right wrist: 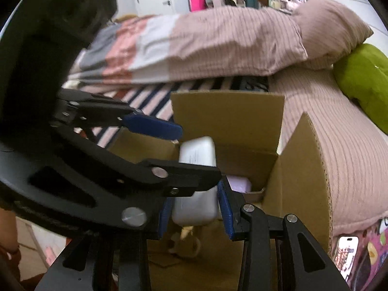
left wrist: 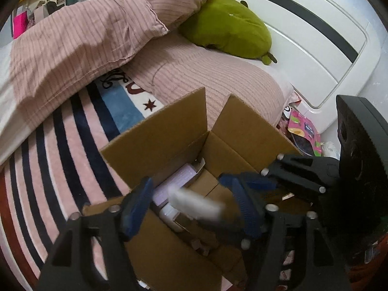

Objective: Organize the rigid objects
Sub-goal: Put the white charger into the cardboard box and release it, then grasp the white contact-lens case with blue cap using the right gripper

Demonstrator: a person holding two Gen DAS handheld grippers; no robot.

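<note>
A: Cardboard box (left wrist: pixel 155 133) on the bed, flaps up, white block (right wrist: pixel 197 181) hanging over the opening. Left to right, quick.

B: Left claw (left wrist: pixel 186 208): blue pads set wide, block blurred between them in its own view. Can't see either pad pressing it, so I'd call it open around the thing, not gripping.

A: Right claw (right wrist: pixel 196 213)?

B: Narrow, pads hugging the block's lower end on both sides. That one looks like the holder.

A: Risks?

B: Claws cross right over the box. If the right lets go early, the block drops onto the lilac box (right wrist: pixel 238 184) and small bits already inside. A tilted block could catch the near flap (right wrist: pixel 300 169). Claws could also knock each other.
</note>
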